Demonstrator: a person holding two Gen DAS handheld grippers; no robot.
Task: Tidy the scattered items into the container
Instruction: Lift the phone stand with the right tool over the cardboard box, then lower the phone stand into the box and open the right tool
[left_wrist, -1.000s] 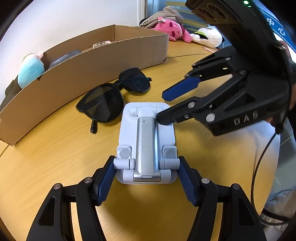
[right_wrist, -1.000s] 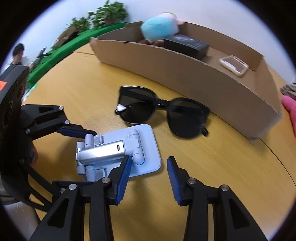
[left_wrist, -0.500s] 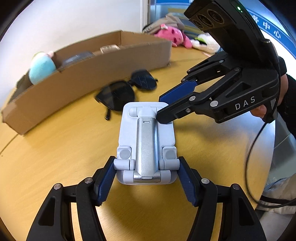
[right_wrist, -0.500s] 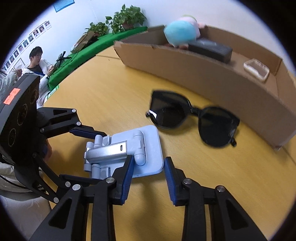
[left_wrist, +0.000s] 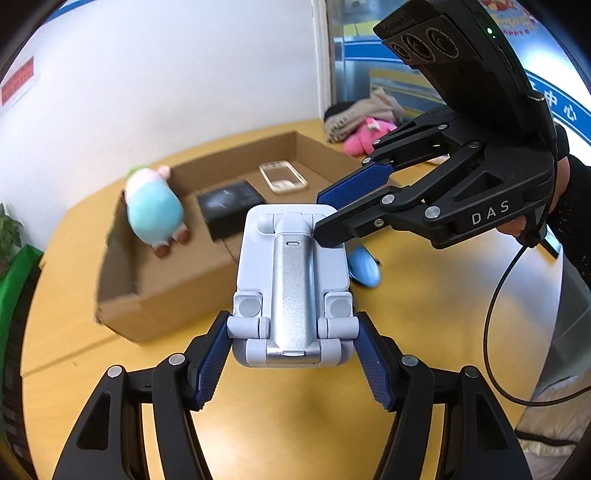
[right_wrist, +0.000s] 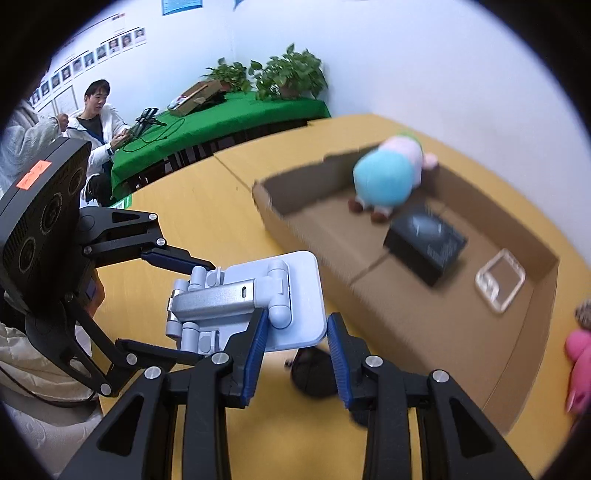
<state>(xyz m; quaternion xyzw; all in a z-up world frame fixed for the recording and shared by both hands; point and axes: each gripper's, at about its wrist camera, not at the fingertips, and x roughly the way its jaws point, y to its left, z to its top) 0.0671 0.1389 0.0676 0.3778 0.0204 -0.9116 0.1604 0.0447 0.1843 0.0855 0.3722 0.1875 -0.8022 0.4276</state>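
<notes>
The sunglasses are largely covered by the phone stand and the right tool, so only a dark lens is seen; in the left wrist view a bluish blur beside the stand cannot be identified. The cardboard box and the plush toy are smeared by motion. The pink toy is cut off at the right edge. Whether the right tool pinches the stand cannot be told
</notes>
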